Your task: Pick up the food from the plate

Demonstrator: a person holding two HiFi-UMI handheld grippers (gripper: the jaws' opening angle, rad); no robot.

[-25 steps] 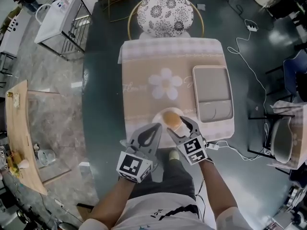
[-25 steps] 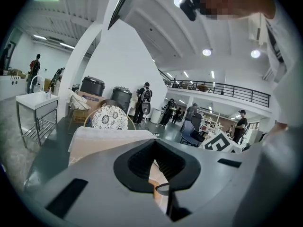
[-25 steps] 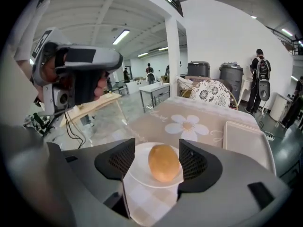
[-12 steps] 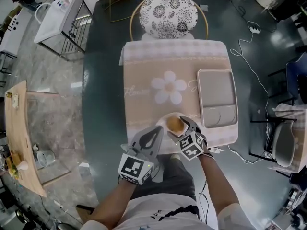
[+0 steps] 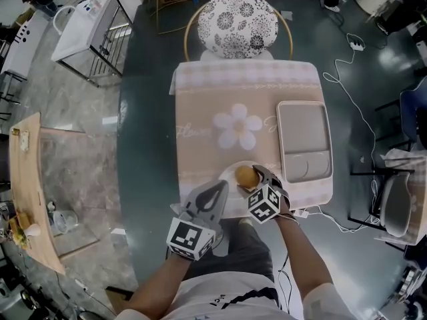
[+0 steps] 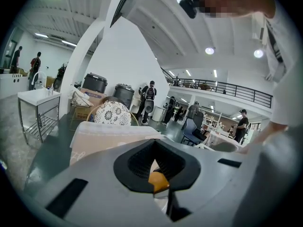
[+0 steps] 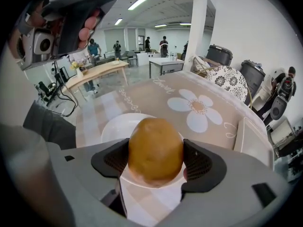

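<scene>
Now right claw (image 7: 156, 165), jaws just opened wide, straddles round golden-brown food (image 7: 155, 145) on white plate (image 7: 112, 132); squeeze, lift remain. Left claw (image 5: 222, 185) closed, empty.

Light was bright and even, falling from ceiling strips (image 7: 142, 2) and round downlights (image 6: 209, 50) overhead, so shadows were faint and soft. The dark floor (image 5: 393, 59) carried pale glare patches in the head view. Both gripper views bulged strongly, straight lines bowed toward the rim, and black vignette filled the corners. The far background was fairly crisp; the grey foreground nearest each lens was soft. In the right gripper view the food (image 7: 155, 150) looked sharp, with a dull sheen on top
</scene>
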